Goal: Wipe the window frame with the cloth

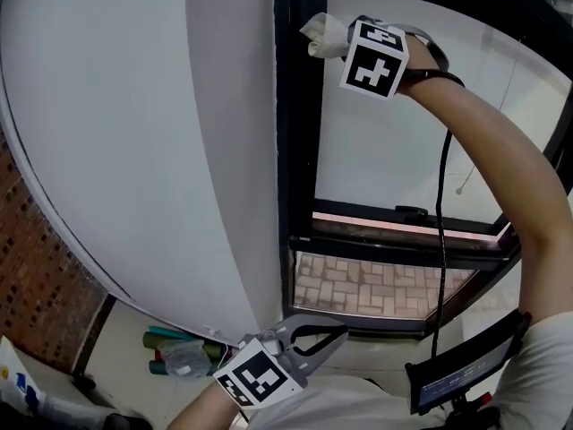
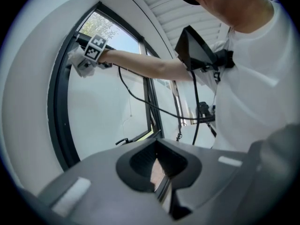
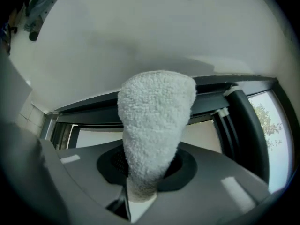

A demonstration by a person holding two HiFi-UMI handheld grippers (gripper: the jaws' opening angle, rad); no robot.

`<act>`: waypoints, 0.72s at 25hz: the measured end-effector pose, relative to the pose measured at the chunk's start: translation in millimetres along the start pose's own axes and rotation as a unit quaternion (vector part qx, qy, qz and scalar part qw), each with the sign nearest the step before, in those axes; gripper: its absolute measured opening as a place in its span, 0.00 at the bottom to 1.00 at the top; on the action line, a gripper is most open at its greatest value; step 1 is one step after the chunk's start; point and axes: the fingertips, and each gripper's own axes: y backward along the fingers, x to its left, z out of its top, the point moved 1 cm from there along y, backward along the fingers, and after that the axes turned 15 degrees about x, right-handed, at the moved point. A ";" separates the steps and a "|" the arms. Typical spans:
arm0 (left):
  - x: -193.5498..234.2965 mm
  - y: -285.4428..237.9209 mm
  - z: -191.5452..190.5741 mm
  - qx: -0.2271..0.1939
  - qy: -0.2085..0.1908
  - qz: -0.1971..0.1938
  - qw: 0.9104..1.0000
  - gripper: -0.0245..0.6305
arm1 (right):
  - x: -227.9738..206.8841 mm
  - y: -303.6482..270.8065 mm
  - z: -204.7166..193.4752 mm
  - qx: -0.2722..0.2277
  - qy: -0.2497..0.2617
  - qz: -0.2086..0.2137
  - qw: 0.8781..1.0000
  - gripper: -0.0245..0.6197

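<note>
1. Right gripper view is showing my right gripper (image 3: 140,191) pinching the cloth (image 3: 154,121) at its bunched base, with the fluffy end poking out toward 12 o'clock.
2. Seen from the head view, the cloth (image 1: 324,34) is sitting against the frame (image 1: 295,150) upright, up near 12 o'clock.
3. I'm judging the cloth light, soft and floppy. Gripping low on the bunch is leaving a padded tip, though dragging could tug it loose.
4. My left gripper (image 1: 309,340) is idling at 6 o'clock, jaws together and carrying nothing.

White wall (image 1: 125,115); reddish brick (image 1: 31,285), possibly flooring, lower left.
</note>
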 end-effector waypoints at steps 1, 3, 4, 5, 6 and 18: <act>1.1 -1.9 3.2 -0.001 -0.004 -0.002 1.000 0.07 | 19.8 -8.0 -7.0 0.001 0.001 0.012 1.000 0.19; 2.0 -5.6 9.2 -0.001 -0.011 -0.005 1.000 0.07 | 64.3 -25.5 -22.2 0.007 0.005 0.037 0.999 0.19; 2.8 -6.9 12.2 0.000 -0.014 -0.006 1.000 0.07 | 88.8 -34.3 -28.7 0.009 0.008 0.051 0.999 0.19; 3.6 -7.4 15.1 0.002 -0.015 -0.007 1.000 0.07 | 115.5 -42.6 -34.0 0.011 0.012 0.066 0.998 0.19; 3.8 -7.5 17.4 0.005 -0.014 -0.008 1.000 0.07 | 144.9 -50.6 -38.3 0.013 0.018 0.084 0.996 0.19; 12.1 -15.5 20.0 0.033 -0.001 -0.011 0.999 0.07 | 457.4 -113.5 -55.8 0.054 0.146 0.246 0.956 0.19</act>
